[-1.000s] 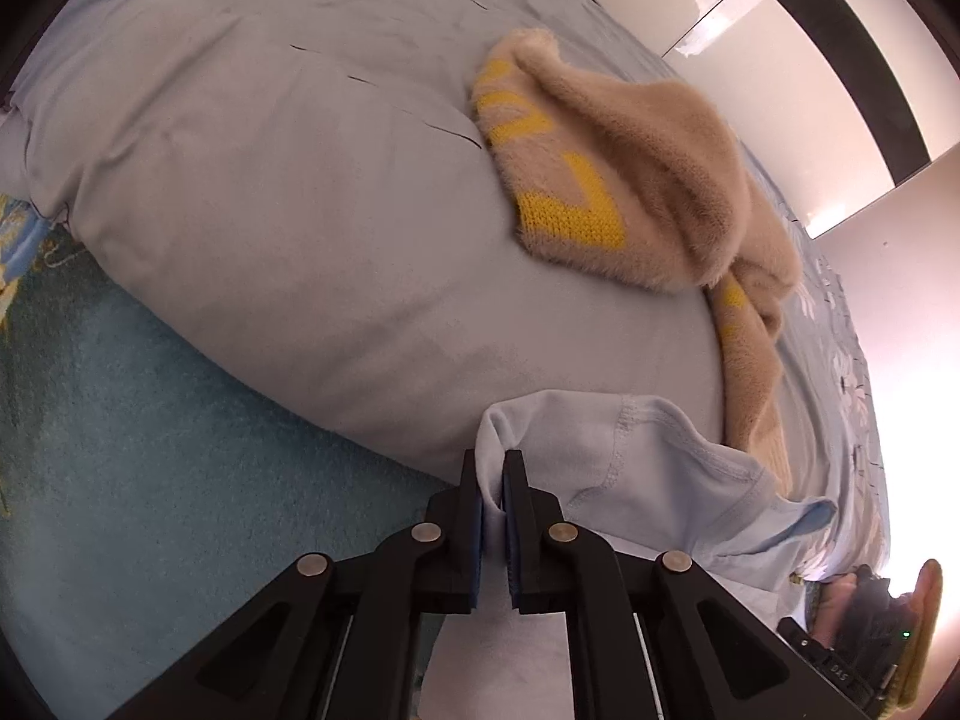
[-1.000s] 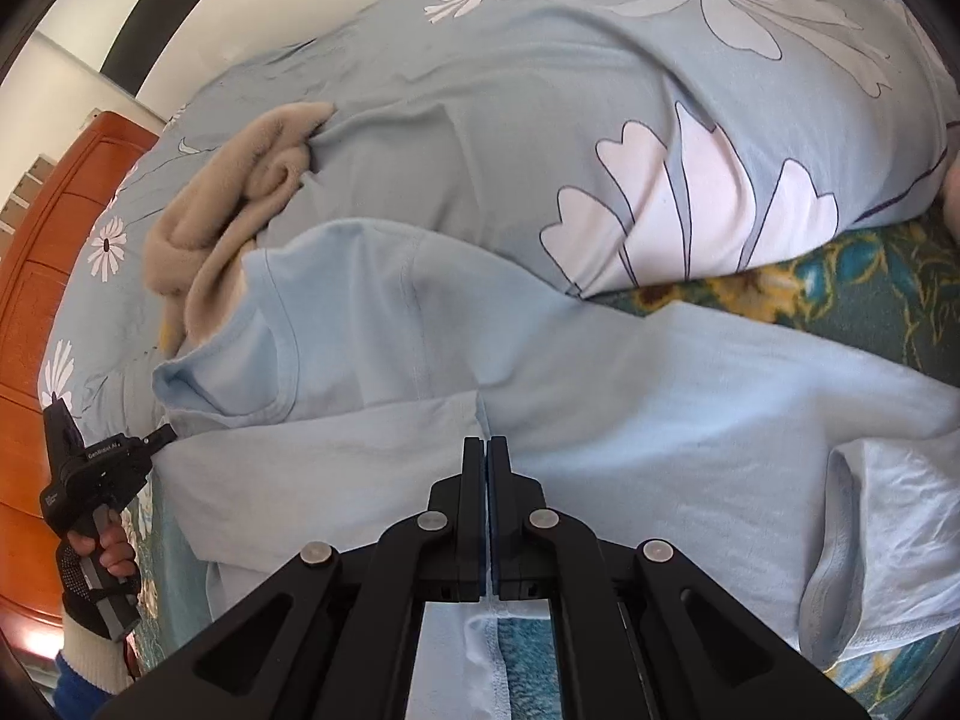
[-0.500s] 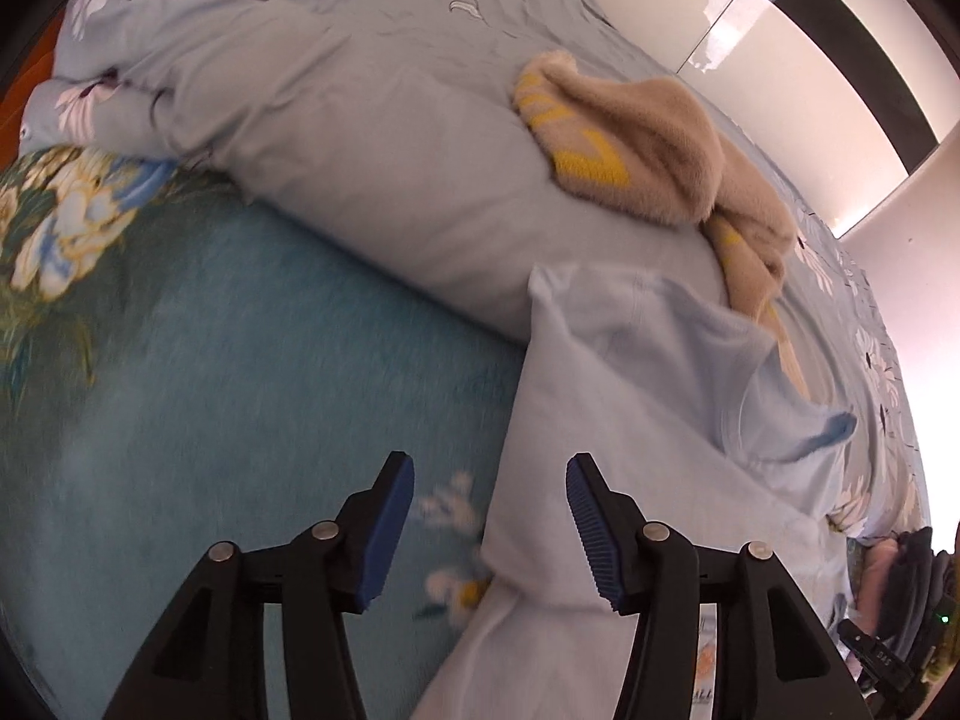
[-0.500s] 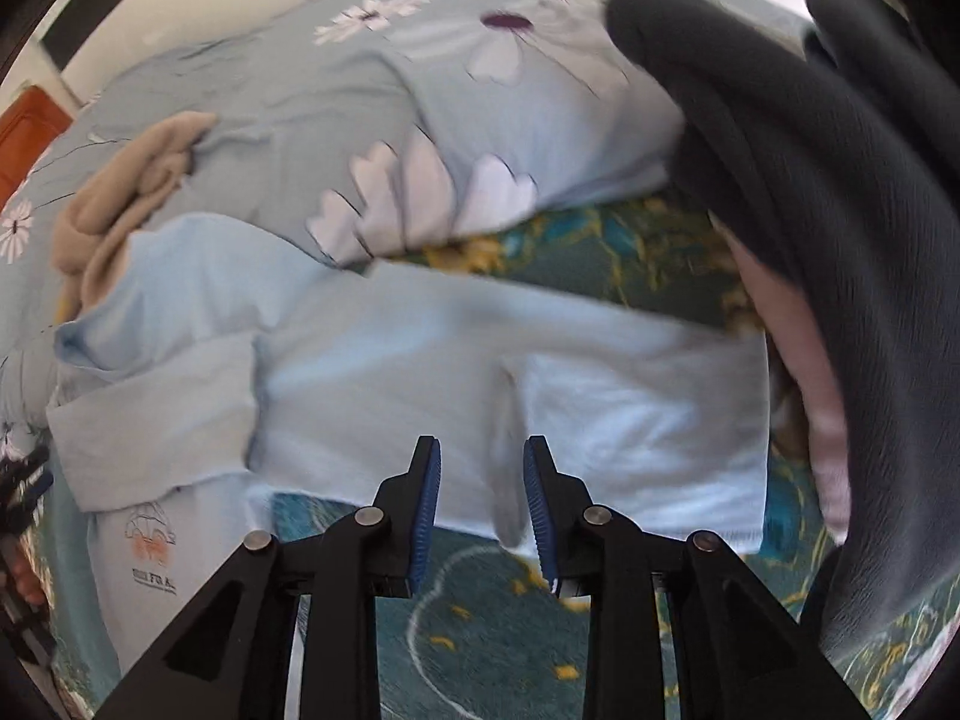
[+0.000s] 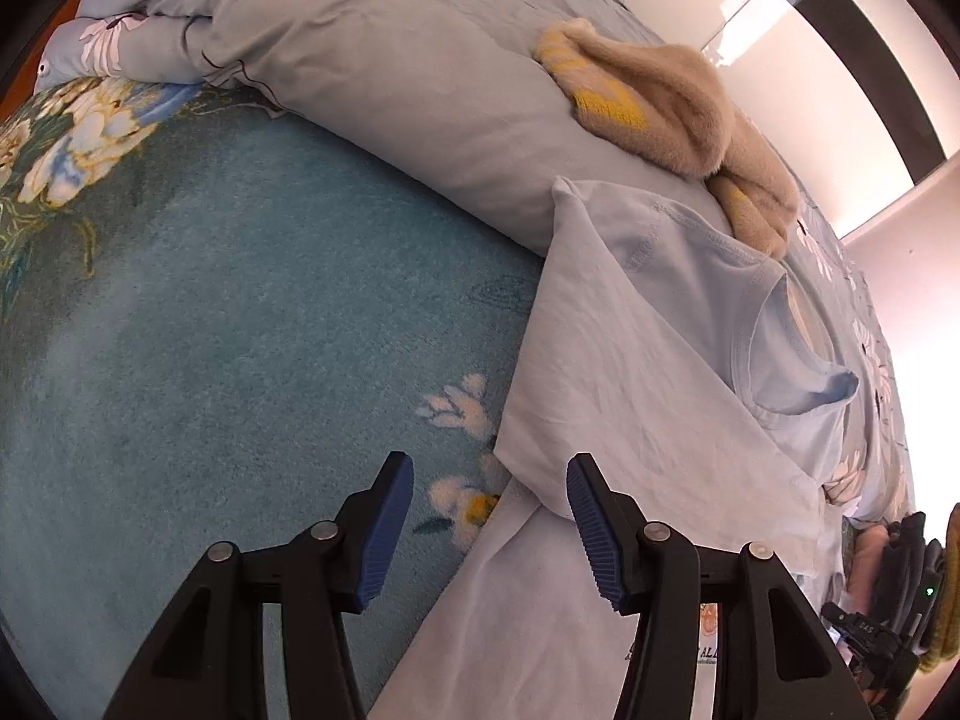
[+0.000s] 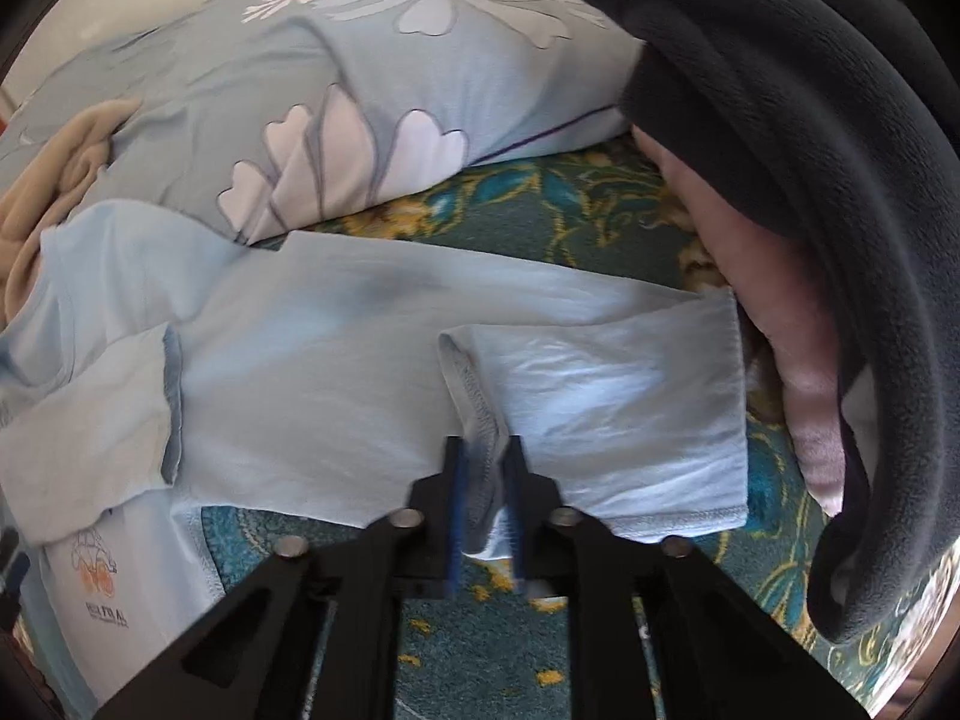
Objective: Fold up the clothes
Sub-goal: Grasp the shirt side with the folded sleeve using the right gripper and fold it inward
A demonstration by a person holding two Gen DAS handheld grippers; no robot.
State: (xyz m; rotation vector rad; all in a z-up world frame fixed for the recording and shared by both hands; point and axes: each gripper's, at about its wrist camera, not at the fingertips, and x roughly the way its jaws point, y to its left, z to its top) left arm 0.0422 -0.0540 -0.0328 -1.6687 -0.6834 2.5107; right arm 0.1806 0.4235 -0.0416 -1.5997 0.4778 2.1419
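A teal flowered blanket point(image 5: 240, 312) covers the bed, with a wide bare stretch of it open to the left of the clothing in the left wrist view. Along its far edge lies a bulky pale blue quilt point(image 5: 384, 60) printed with white flowers, and a tan sweater point(image 5: 666, 96) with yellow stripes rests on top of that.

The light blue T-shirt point(image 6: 336, 372) lies spread flat on the blanket, its collar end riding up against the quilt's edge. One side is folded over the body, its sleeve hem point(image 6: 171, 408) lying on the chest, and a small printed logo point(image 6: 96, 570) shows near the lower edge. On the right, a dark grey garment point(image 6: 810, 210) over a pink one point(image 6: 780, 312) crowds the shirt's far hem.

The left gripper point(image 5: 489, 531) hangs with its jaws spread wide, empty, the shirt's folded corner just between them. The right gripper point(image 6: 485, 507) has its jaws parted narrowly around a stitched hem edge point(image 6: 474, 408), not pinching it.
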